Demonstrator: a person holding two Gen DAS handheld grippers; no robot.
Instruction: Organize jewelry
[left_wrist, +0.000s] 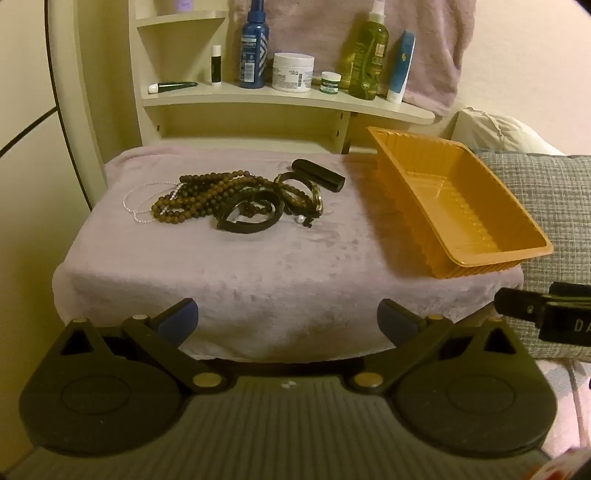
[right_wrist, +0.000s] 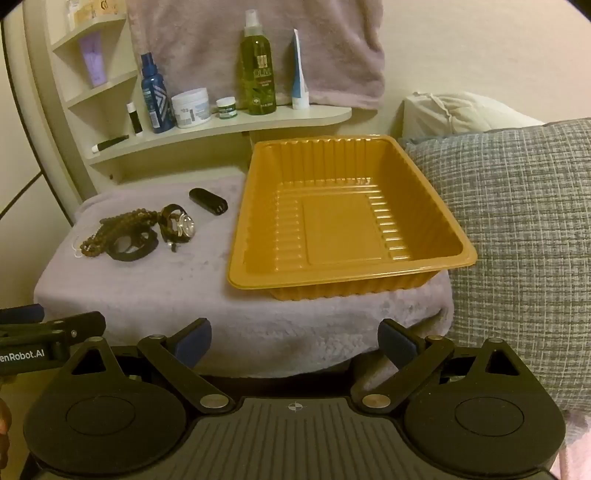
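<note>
Left gripper (left_wrist: 287, 320) held low at the near edge of the cloth (left_wrist: 258, 273), level, pointed across it toward the jewelry (left_wrist: 229, 201); blue pads (left_wrist: 177, 321) spread wide, nothing between them. Right gripper (right_wrist: 294, 341) posed the same way, low at the near edge, aimed at the tray (right_wrist: 458, 254); pads (right_wrist: 194, 341) likewise wide apart and bare. Side by side, well short of everything on the cloth: part of the right one seen at the right edge of the left view, part of the left one at the left edge of the right view. Jewelry heaped in one tangle on the cloth's left half: brown beads (left_wrist: 192, 197), a thin silver chain (left_wrist: 138, 206) trailing out to the left, black bands (left_wrist: 247, 218), a watch (right_wrist: 184, 224) at the right end of the heap, a small pearl (left_wrist: 302, 218) just in front. Black case (left_wrist: 319, 173) lying just behind the heap, toward the tray. Orange tray on the right half, nothing in it, its near corner slightly past the cloth's edge. Behind, a shelf (left_wrist: 288, 105) with bottles (left_wrist: 254, 48) and jars (left_wrist: 293, 72); to the right, a grey cushion (right_wrist: 517, 240).
</note>
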